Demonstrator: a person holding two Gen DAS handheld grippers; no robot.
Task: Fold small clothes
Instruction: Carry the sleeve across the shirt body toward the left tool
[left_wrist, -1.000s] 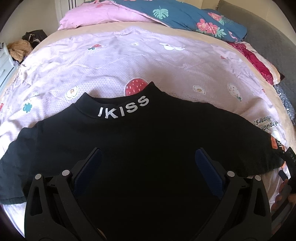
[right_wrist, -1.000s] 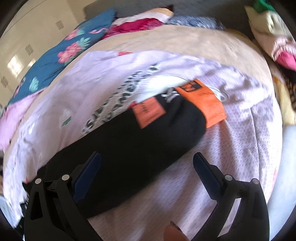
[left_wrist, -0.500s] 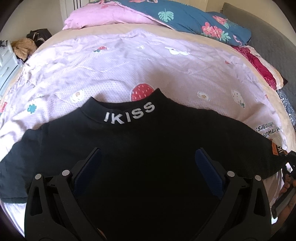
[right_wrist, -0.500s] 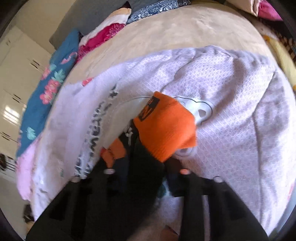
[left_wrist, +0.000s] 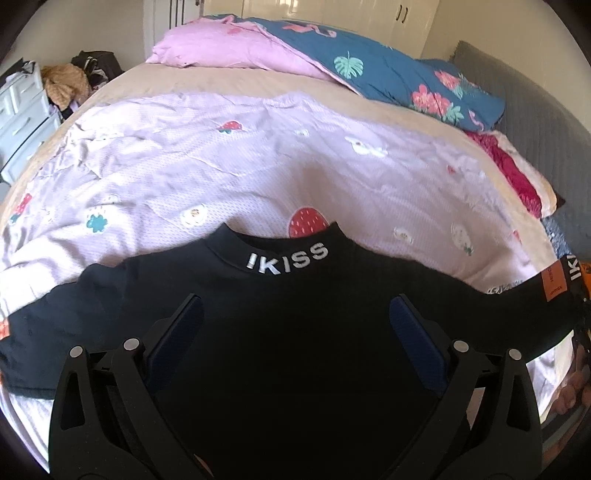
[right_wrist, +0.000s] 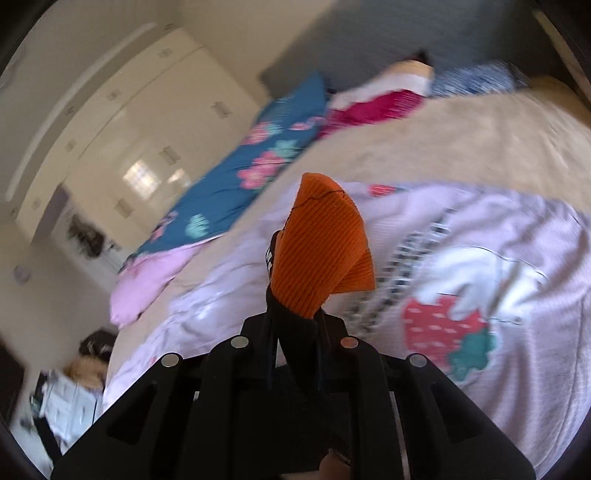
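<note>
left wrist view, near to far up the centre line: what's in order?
Left claw → black top with IKISS collar → strawberry print on lilac quilt → beige sheet → pink pillow → white wardrobe doors.

Black matt cloth top with white "IKISS" collar lettering; ribbed orange knit cuff. Beneath the top: lilac waffle-textured cloth bedspread, creased, strawberry print. Beyond the bedspread: glossy cream wardrobe doors, apparently lacquered. Matt black plastic gripper arms, bright metal rivets.
</note>
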